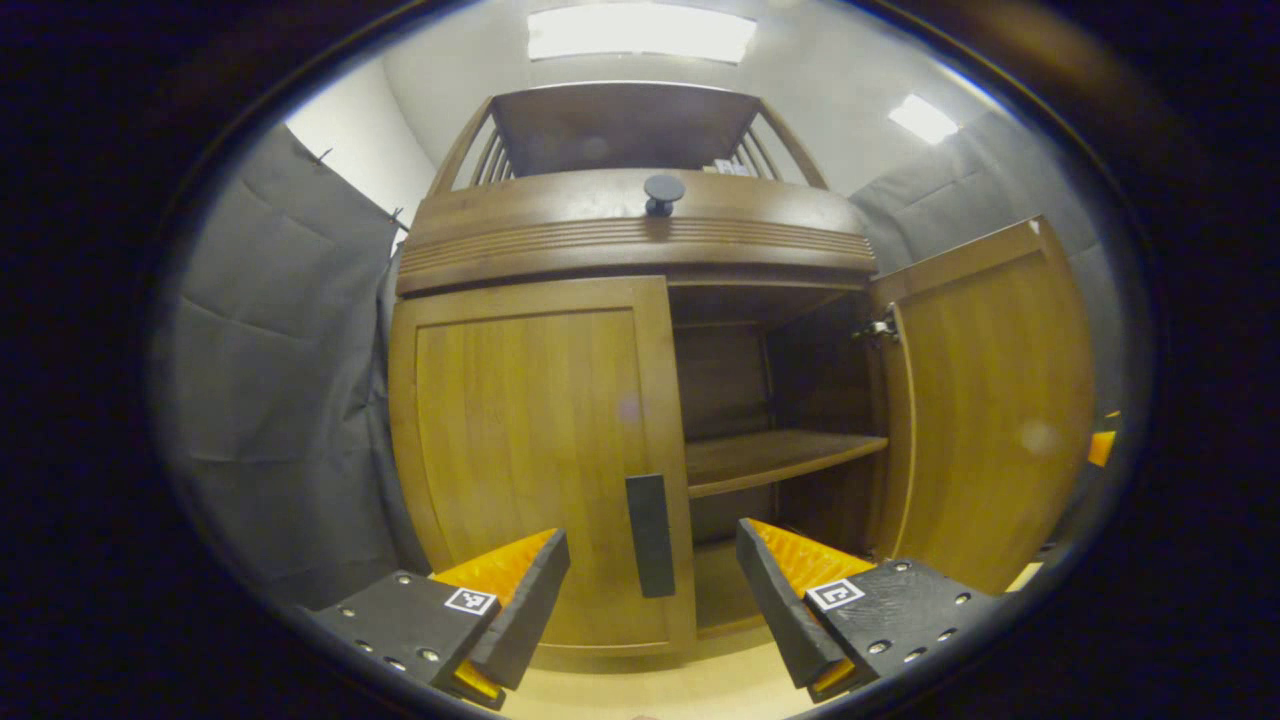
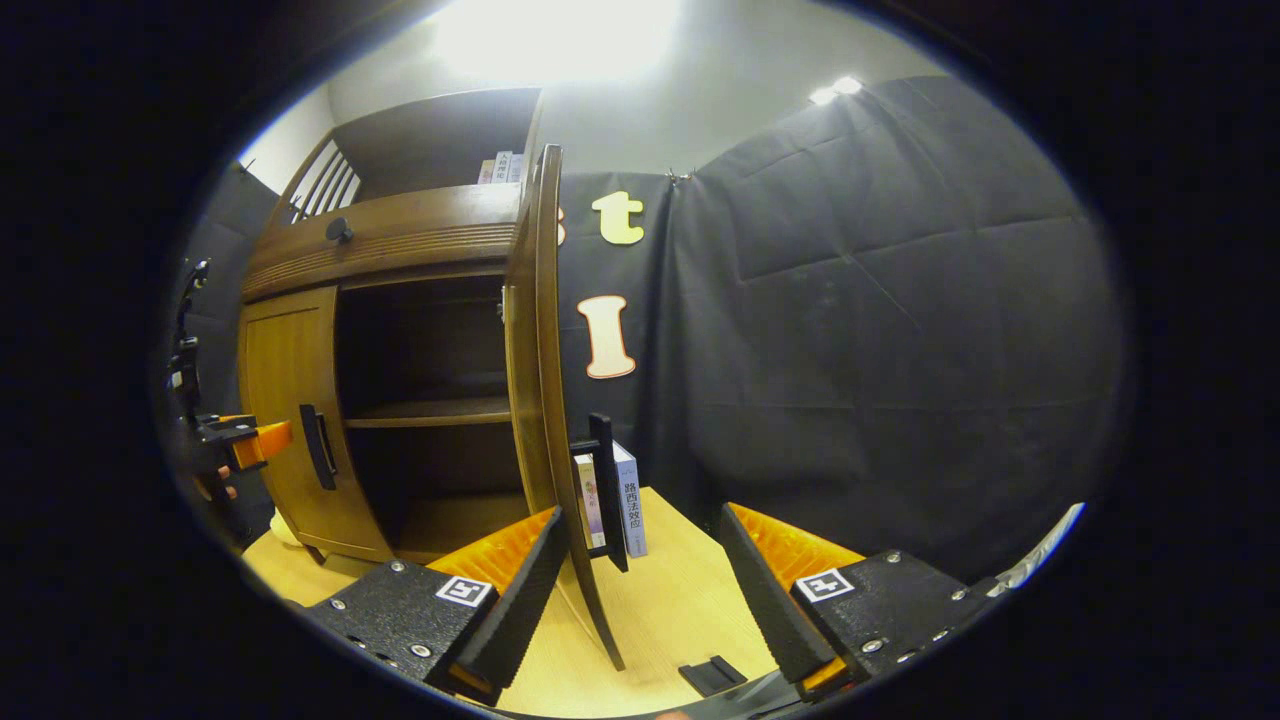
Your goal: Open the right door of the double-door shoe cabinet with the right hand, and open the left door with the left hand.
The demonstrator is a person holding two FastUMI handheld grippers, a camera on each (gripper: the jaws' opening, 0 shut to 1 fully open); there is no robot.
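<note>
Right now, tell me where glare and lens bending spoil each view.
Left gripper view: ceiling light bright but contained; cabinet top bows; left door reads clearly. Right gripper view: ceiling glare washes out the top; open right door curves; cabinet inside is dark.

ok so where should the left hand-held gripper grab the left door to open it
Probably the dark vertical handle at the left door's inner edge, approached straight from the front. It is a slim upright bar, so the open left hand-held gripper should straddle its sides.

Shelf (image 1: 780, 455) inside cabinet (image 1: 640, 240)
</note>
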